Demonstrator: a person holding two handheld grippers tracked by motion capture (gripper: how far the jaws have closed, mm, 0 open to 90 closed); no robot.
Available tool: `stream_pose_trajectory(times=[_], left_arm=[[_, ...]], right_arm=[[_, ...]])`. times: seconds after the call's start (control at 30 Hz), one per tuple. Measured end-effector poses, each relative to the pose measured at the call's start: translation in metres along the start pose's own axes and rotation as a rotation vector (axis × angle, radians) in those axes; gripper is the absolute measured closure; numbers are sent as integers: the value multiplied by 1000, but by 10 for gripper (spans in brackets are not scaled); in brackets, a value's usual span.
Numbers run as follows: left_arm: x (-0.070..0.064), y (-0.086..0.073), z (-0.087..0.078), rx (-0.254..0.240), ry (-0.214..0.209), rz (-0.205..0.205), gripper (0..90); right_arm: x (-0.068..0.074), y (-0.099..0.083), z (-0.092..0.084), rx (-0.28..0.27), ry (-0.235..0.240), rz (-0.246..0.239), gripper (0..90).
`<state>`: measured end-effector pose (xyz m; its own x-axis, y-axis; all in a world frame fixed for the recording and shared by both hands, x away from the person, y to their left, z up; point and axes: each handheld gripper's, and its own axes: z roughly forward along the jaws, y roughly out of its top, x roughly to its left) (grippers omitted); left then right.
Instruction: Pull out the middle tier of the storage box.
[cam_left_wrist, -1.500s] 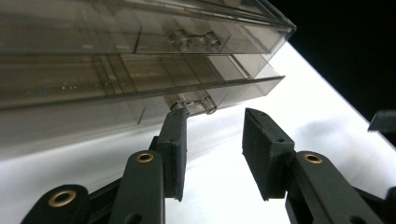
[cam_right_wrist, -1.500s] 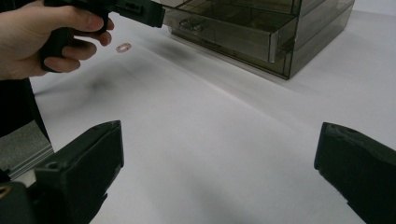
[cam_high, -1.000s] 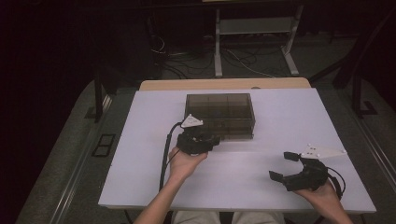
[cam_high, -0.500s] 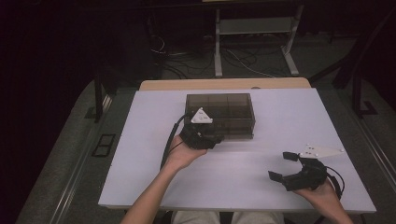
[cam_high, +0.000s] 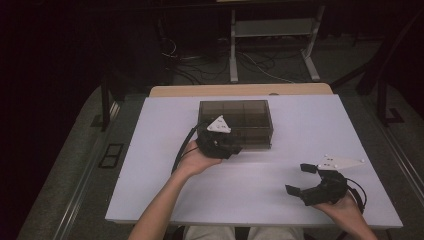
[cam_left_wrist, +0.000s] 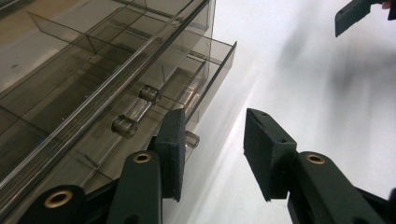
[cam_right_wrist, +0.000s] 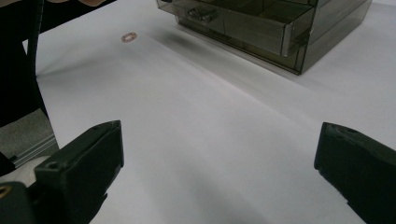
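Observation:
A smoky clear drawer box (cam_high: 235, 117) stands at the middle back of the white table (cam_high: 150, 165). My left gripper (cam_high: 232, 146) is up against its front face, and its jaws have just been closing a little. In the left gripper view the left gripper (cam_left_wrist: 215, 116) is open beside a drawer (cam_left_wrist: 205, 79) that sticks out slightly. That drawer's small clear knob (cam_left_wrist: 192, 139) pokes out past the left pad, and the pads do not press on it. My right gripper (cam_high: 300, 179) rests at the front right with its jaws wide. The right gripper (cam_right_wrist: 222, 133) has only bare table between its jaws.
A small ring (cam_right_wrist: 128, 36) lies on the table left of the box (cam_right_wrist: 280, 28) in the right gripper view. Two more knobs (cam_left_wrist: 149, 93) show on the box front. A wooden strip (cam_high: 240, 90) borders the table's far edge, with cables and a stand on the floor beyond.
My left hand has moved forward and to the right, bringing its gripper from in front of the box up to the box's front face. The right gripper has stayed put.

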<state>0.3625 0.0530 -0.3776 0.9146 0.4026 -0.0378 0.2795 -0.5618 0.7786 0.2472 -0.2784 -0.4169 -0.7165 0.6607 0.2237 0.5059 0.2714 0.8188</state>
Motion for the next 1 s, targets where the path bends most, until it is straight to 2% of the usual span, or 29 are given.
stream_pose_trajectory(times=[0.13,0.53,0.87,1.0], left_arm=[[2,-1,2,-14,4,15,589],[16,-5,7,-49,-29,-20,590],[24,-10,13,-46,-46,-32,606],[27,-12,13,-60,-53,-40,627]], right_arm=[[0,0,1,4,-1,-1,9],[1,0,2,12,6,-8,9],[0,0,0,4,-5,-6,9],[0,0,0,4,-6,-11,9]])
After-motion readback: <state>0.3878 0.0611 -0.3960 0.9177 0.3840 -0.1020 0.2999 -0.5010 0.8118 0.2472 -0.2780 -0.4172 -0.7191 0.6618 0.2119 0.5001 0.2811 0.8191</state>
